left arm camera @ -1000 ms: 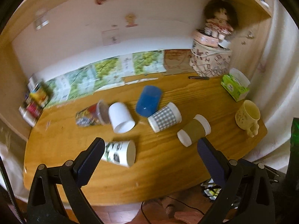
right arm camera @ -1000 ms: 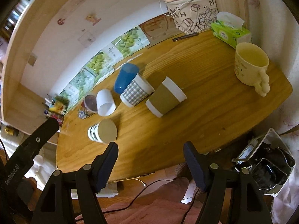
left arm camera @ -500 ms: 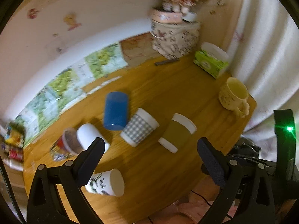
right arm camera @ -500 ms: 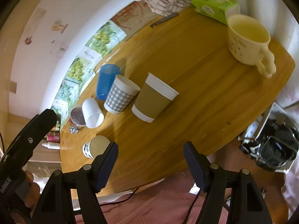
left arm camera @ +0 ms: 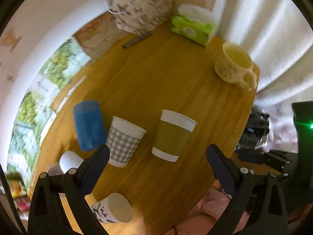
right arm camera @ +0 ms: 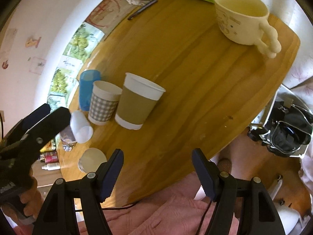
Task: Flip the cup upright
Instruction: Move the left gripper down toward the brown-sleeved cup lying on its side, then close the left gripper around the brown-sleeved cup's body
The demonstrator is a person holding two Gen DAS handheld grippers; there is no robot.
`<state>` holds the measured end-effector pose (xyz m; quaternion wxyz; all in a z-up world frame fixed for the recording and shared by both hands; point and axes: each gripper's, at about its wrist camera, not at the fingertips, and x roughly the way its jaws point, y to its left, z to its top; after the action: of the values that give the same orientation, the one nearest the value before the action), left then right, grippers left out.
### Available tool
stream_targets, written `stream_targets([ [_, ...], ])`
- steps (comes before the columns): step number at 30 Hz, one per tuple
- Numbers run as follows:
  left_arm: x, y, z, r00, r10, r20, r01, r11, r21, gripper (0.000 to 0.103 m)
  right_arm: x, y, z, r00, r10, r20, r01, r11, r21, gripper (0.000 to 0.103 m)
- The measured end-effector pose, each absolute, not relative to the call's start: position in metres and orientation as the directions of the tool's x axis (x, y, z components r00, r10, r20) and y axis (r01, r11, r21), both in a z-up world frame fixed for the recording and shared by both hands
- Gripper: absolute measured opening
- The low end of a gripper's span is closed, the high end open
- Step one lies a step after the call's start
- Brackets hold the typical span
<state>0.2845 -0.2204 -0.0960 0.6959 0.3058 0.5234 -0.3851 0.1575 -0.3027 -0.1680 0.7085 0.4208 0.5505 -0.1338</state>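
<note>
Several cups lie on their sides on the wooden table (left arm camera: 176,78): a brown-sleeved paper cup (left arm camera: 173,136) (right arm camera: 138,103), a grey checked cup (left arm camera: 125,142) (right arm camera: 104,102), a blue tumbler (left arm camera: 89,125) (right arm camera: 88,88), a white cup (left arm camera: 70,159) (right arm camera: 80,126) and a panda-print cup (left arm camera: 111,208) (right arm camera: 93,159). A cream mug (left arm camera: 232,65) (right arm camera: 244,19) stands upright at the right edge. My left gripper (left arm camera: 157,160) is open above the near table edge, framing the brown and checked cups. My right gripper (right arm camera: 157,167) is open and empty over the near edge.
A green tissue box (left arm camera: 193,28), a patterned bag (left arm camera: 140,13) and a pen (left arm camera: 137,39) sit at the back. Grape-print leaflets (left arm camera: 62,62) line the wall. A wrapped glass (right arm camera: 67,139) lies left. My left gripper's body (right arm camera: 29,135) shows at left in the right wrist view.
Both views have swung and closed in on the table; the brown-sleeved and checked cups now appear larger and nearer. The cups have not moved. Both grippers stay open.
</note>
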Motion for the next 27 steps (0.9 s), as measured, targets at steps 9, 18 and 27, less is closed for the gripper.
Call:
stream_targets([
  [9, 0.292, -0.253, -0.138, 0.070, -0.127, -0.989, 0.904, 0.427, 0.009, 0.099, 0.147, -0.306, -0.188, 0.293, 0.274, -0.916, 0.722, 0.565, 0.400, 0.073],
  [18, 0.297, -0.270, -0.165, 0.036, -0.075, -0.997, 0.921, 0.389, 0.004, 0.099, 0.135, -0.308, -0.197, 0.257, 0.261, -0.931, 0.769, 0.529, 0.360, 0.073],
  [27, 0.301, -0.280, -0.182, 0.022, -0.032, -0.999, 0.932, 0.363, 0.009, 0.099, 0.133, -0.302, -0.200, 0.236, 0.253, -0.938, 0.788, 0.516, 0.337, 0.073],
])
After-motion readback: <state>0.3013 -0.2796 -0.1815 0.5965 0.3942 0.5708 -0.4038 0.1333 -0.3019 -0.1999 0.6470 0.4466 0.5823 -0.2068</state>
